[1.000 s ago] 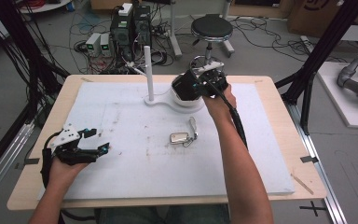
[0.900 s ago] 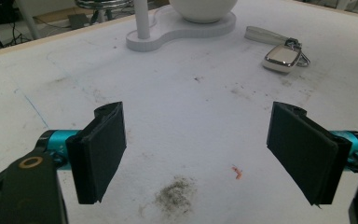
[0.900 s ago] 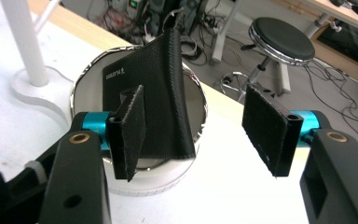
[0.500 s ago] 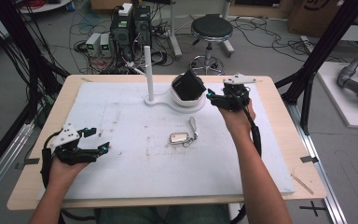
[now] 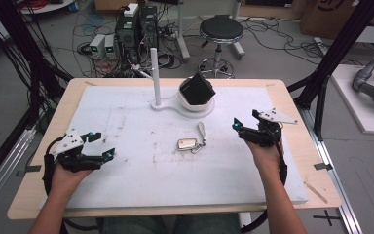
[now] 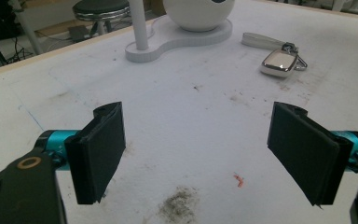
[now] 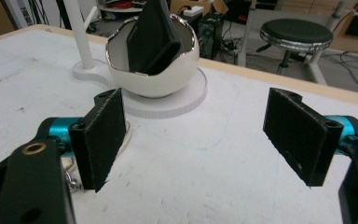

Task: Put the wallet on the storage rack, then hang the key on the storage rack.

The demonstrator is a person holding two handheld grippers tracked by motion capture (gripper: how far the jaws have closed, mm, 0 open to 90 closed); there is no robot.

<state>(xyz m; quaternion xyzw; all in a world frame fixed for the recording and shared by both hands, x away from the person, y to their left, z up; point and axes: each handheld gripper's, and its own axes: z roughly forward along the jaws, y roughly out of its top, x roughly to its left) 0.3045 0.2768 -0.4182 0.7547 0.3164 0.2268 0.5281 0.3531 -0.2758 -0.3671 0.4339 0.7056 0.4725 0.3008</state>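
A: Left side first. What does the left gripper [image 5: 108, 155] show?

B: It sits low over the white mat [image 5: 126, 122] near the left front edge, held in the left hand [image 5: 70, 168]. Jaws stand wide apart with bare mat between the pads; nothing gripped.

A: Centre of the table?

B: A key fob [image 5: 187, 144] with a ring and a pale strap lies flat on the mat, between the two grippers and well apart from both. Behind it stands a white post [image 5: 155, 75] on a flat white base [image 5: 168, 105]. The same base carries a white bowl [image 5: 197, 100], and a black wallet [image 5: 196, 89] rests tilted inside it, one corner sticking up over the rim.

A: Right side?

B: The right gripper [image 5: 235, 126] is held in the right hand [image 5: 265, 148] over the right part of the mat, right of the fob and nearer the person than the bowl. Its jaws have just been opening and now stand wide, nothing between them. In the right gripper view the bowl [image 7: 154, 70] with the wallet [image 7: 151, 37] lies ahead, clear of the pads.
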